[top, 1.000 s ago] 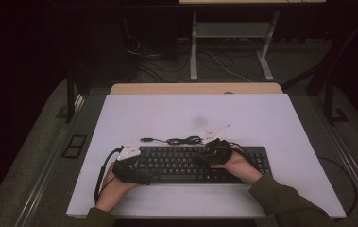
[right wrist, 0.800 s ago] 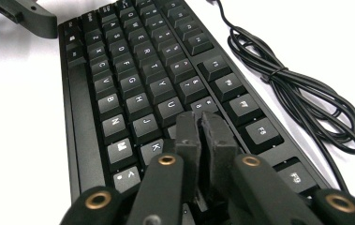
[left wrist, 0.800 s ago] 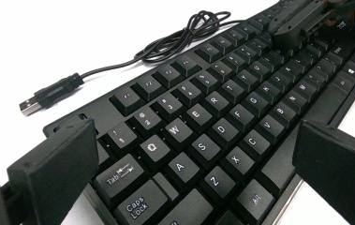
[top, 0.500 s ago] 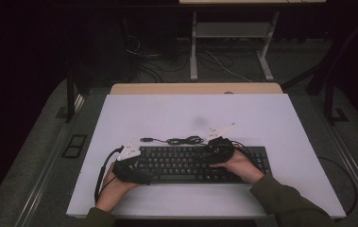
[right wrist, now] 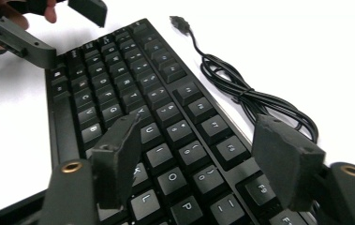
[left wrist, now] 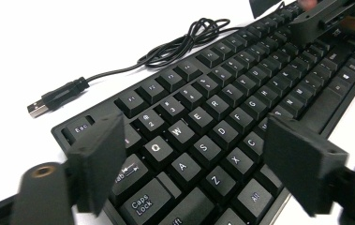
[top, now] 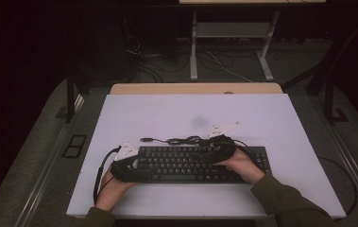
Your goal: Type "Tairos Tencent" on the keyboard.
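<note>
keyboard (top: 191, 164) | under left gripper (left wrist: 194, 173), right gripper (right wrist: 198, 164) (both agape)

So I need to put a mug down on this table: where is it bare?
The white table is bare between its far edge and the coiled USB cable, and right of the keyboard. It is crowded over the keys, where the left gripper and right gripper hover open.

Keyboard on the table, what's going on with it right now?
A person holds a gripper in each hand over a black keyboard lying flat on the white table. The left gripper hovers open above its Q-A-Z end, the right gripper open above the middle keys. Neither grips anything. The keyboard's USB cable lies bundled and unplugged behind it.
</note>
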Available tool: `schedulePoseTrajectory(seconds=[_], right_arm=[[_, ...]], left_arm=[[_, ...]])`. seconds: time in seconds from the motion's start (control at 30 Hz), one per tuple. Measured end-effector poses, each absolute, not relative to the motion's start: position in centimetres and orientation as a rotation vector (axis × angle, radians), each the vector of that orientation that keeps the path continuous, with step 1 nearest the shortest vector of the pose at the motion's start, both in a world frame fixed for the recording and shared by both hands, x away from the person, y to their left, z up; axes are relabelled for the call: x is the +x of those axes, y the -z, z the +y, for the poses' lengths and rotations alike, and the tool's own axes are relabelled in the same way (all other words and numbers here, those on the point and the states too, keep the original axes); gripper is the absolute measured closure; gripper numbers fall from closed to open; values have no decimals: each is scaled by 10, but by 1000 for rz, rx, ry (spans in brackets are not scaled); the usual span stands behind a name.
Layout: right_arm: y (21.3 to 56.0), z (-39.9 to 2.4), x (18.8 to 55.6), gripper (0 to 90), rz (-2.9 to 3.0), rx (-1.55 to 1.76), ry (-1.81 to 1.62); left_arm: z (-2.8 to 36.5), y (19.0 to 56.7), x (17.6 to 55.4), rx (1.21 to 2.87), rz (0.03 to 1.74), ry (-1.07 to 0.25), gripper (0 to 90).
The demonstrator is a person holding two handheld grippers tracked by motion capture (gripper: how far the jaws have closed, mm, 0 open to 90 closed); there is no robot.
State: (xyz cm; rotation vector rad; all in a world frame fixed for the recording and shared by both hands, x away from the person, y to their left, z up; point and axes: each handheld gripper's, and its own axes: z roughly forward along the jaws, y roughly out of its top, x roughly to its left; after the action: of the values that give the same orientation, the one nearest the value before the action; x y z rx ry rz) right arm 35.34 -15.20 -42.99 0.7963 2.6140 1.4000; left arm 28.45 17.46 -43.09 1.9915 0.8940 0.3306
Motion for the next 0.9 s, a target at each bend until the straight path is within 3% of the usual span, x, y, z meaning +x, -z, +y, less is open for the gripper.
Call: schedulePoseTrajectory(seconds=[0.7,0.9], right_arm=[[431,-153,353,281,2592,815,-1359],[431,-153,353,280,2586,826,-1358]], left_arm=[[170,432,290,2015,896,-239,887],[167,433,291,2021,898,-224,895]])
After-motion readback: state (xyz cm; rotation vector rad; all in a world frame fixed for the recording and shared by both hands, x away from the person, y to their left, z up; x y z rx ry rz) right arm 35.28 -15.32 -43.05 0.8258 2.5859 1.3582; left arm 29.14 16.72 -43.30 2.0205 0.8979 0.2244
